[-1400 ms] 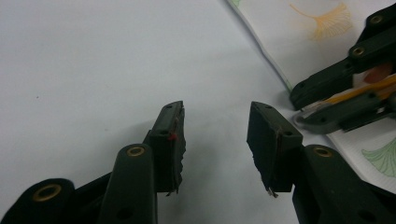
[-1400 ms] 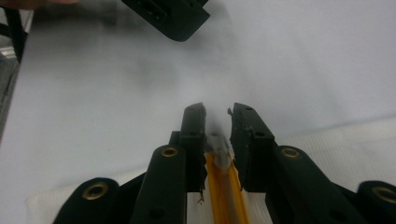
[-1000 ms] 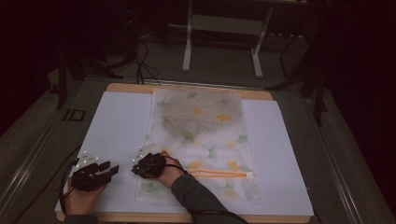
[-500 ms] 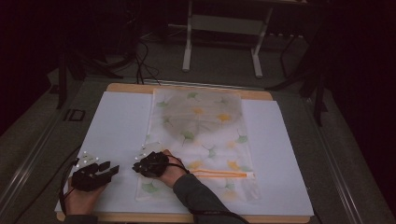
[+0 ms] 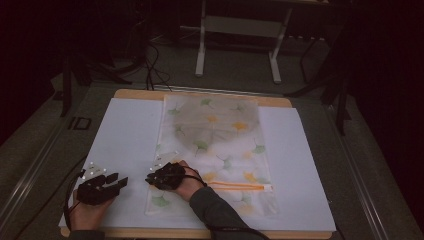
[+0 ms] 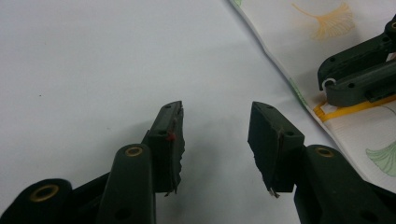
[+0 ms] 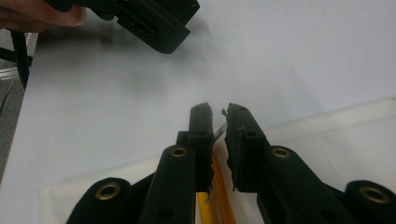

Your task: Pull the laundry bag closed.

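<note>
- Right gripper [image 7: 218,114], black and blocky, has its jaws nearly together on a small metal zipper pull [image 7: 220,129] at the near left of the mesh bag [image 5: 220,150].
- Left gripper [image 6: 215,122] rests with jaws apart on the smooth white sheet [image 5: 125,135], just left of the bag.
- Ginkgo-leaf-printed fabric [image 5: 216,115] lies inside the flat, translucent bag; the orange zipper [image 5: 240,185] runs across its near end.

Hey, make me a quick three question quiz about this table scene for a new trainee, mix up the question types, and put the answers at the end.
1. True or false: the left gripper is clamped on the white table sheet.
2. Multiple choice: the right gripper is pinching what? A) a cable B) the small metal pull on the orange zipper of the translucent leaf-printed mesh bag C) a pen
3. Fill in: the leaf-printed bag lies flat on the ____ sheet.

Key:
1. False; its jaws stand apart over bare sheet.
2. B
3. white
</note>
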### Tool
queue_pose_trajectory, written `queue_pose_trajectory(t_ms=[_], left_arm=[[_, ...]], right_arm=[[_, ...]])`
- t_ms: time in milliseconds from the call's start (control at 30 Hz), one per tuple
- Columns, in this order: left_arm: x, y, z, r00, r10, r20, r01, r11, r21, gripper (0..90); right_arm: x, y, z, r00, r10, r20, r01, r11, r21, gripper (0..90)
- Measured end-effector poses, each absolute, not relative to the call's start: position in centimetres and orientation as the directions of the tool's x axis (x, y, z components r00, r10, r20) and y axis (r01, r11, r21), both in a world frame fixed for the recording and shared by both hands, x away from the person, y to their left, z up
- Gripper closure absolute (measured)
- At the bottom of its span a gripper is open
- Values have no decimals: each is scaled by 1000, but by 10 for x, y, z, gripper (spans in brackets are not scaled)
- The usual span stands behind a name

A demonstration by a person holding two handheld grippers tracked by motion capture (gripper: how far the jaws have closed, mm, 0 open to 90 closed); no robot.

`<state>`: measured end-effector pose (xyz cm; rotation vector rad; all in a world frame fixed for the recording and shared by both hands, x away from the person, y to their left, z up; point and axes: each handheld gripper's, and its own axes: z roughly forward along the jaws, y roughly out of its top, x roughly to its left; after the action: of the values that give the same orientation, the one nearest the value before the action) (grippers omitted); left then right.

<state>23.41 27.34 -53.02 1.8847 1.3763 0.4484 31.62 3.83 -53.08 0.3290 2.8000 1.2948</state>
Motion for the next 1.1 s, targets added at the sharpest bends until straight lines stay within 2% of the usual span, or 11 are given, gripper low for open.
queue_pose_trajectory(t_ms=[633, 1100], left_arm=[[234, 273, -530, 362, 921, -142, 659, -146, 737, 550], [234, 274, -530, 361, 922, -141, 659, -145, 738, 547]], right_arm=[[321, 27, -531, -971, 232, 63, 198, 622, 758, 786], [324, 35, -532, -962, 269, 46, 216, 645, 733, 793]])
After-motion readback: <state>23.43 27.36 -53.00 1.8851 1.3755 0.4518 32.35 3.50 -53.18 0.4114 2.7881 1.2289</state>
